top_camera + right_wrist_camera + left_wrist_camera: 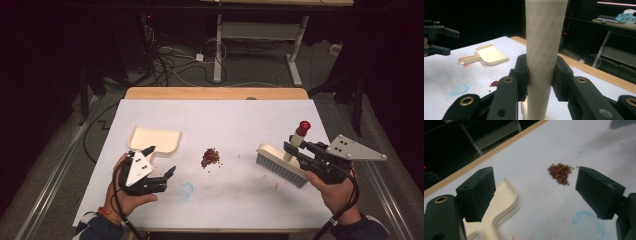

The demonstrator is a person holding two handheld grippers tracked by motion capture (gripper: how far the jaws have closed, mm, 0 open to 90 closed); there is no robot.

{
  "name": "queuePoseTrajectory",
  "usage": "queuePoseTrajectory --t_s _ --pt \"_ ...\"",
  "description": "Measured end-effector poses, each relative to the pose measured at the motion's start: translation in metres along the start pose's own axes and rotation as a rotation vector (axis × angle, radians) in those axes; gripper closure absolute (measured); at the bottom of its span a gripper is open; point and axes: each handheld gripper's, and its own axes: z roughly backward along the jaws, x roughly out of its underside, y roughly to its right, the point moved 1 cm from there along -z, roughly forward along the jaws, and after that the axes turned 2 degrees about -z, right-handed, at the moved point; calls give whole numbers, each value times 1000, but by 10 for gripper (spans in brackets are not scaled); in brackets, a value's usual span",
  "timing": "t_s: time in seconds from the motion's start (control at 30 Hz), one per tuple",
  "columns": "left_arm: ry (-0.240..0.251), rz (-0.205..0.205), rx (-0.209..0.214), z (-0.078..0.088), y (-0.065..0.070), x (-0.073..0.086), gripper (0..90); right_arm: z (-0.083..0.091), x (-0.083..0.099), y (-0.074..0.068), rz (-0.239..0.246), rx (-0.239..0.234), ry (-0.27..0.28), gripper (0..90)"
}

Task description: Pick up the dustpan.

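Brush (282,165) handle clamped in right tongs (295,145); left tongs (160,161) gape beside dustpan (155,139).

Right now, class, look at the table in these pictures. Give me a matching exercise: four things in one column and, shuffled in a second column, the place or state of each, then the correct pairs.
Things:
1. dustpan
2. brush
3. pile of red bits
4. left hand-held gripper

Places or states:
A. loose in the middle of the white table
B. handle clamped in the right hand-held gripper
C. jaws apart, holding nothing
D. lying flat on the table's left side, beside the open gripper

Pairs: 1-D, 2-B, 3-A, 4-C
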Motion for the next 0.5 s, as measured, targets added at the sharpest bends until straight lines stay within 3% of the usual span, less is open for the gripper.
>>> queuePoseTrajectory --t_s 0.03,0.07,0.2,0.37,0.4,0.47,0.5 --pt "0 0 0 0 0 0 165 1 0 1 0 1 4 700" --pt "-36 17 -17 5 -5 14 172 2 0 1 -1 4 3 700" --pt "-102 94 -36 14 -15 39 181 2 2 3 -8 13 0 700" --pt "-163 134 -55 21 -25 54 181 -1 3 3 9 27 -7 700" --pt "-179 178 -62 23 -31 60 181 -1 3 3 8 23 -7 700" --pt "-186 193 -64 23 -32 61 181 -2 4 3 8 25 -10 700" --pt "-205 228 -59 24 -36 64 181 -2 4 3 10 27 -12 700"
